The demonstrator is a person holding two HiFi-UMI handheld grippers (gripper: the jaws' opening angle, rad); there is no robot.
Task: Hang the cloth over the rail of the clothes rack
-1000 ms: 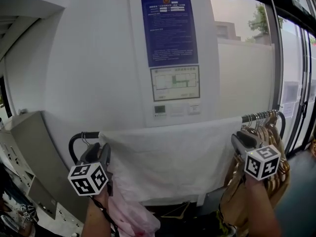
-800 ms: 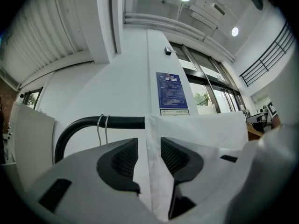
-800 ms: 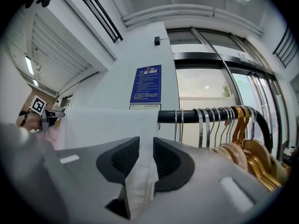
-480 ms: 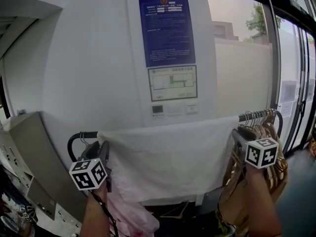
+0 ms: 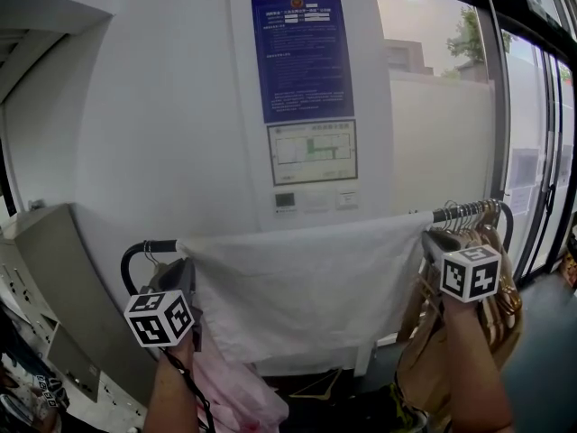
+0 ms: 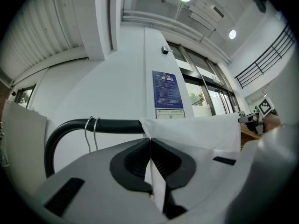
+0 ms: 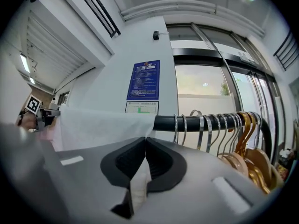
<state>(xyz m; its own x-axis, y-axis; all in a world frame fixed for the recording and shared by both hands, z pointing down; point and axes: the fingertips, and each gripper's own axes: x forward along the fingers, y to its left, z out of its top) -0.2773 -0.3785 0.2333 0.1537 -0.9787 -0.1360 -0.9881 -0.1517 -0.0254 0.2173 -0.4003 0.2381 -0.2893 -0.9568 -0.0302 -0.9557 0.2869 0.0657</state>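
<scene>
A white cloth [image 5: 306,287] hangs over the black rail [image 5: 149,247] of the clothes rack and spreads between my two grippers. My left gripper [image 5: 185,276] is at the cloth's left edge. In the left gripper view its jaws [image 6: 150,160] have just closed and pinch a fold of the cloth [image 6: 196,129] below the rail [image 6: 112,126]. My right gripper [image 5: 433,242] is at the cloth's right edge. Its jaws [image 7: 145,157] have also just closed, with a strip of cloth [image 7: 100,127] caught between the pads, just under the rail [image 7: 187,122].
Several wooden hangers [image 5: 496,269] crowd the rail's right end beside my right gripper. Two wire hooks [image 6: 89,134] sit near the rail's left bend. A pink garment [image 5: 230,386] hangs below my left gripper. Behind stands a white wall with a blue notice [image 5: 302,57].
My right gripper has edged left and a little up against the cloth's right edge. The left gripper has stayed by the left edge.
</scene>
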